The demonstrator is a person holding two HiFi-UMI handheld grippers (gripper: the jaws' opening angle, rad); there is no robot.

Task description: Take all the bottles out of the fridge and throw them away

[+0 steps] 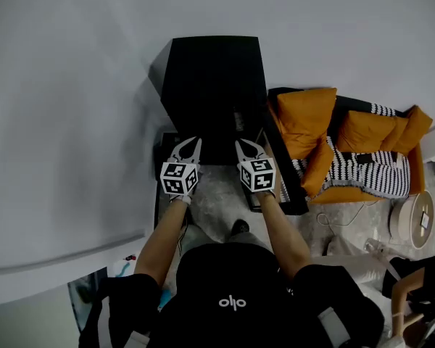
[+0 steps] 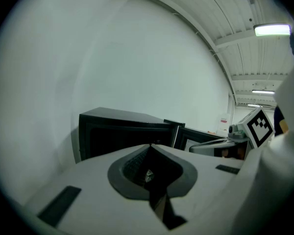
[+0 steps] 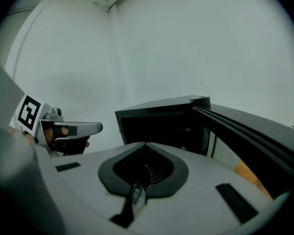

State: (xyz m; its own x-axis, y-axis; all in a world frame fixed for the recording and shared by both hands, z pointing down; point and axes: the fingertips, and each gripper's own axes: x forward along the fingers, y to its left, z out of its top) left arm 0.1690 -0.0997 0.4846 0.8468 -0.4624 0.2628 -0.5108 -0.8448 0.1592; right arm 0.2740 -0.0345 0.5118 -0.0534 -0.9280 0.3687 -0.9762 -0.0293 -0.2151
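1. No bottles are seen in any picture, so none are judged to be taken out or thrown away yet. The whole job is left to do.
2. The left gripper [image 1: 191, 143] is squeezed shut, and nothing is held in it. The right gripper [image 1: 243, 145] is squeezed shut too, and it is empty as well.
3. The fridge [image 1: 214, 85] is found just in front of both grippers, against the white wall [image 1: 72, 85]. Both tips are pointed at it.
4. The fridge door [image 3: 250, 126] is already swung open. It is seen off to the right of the right gripper.
5. The fridge is stood upright, and its open side is turned toward the grippers. Its inside is dark.
6. Which way the bottles point, and whether they stand or lie, cannot be told.
7. The jaws are judged to need opening before anything can be grabbed.
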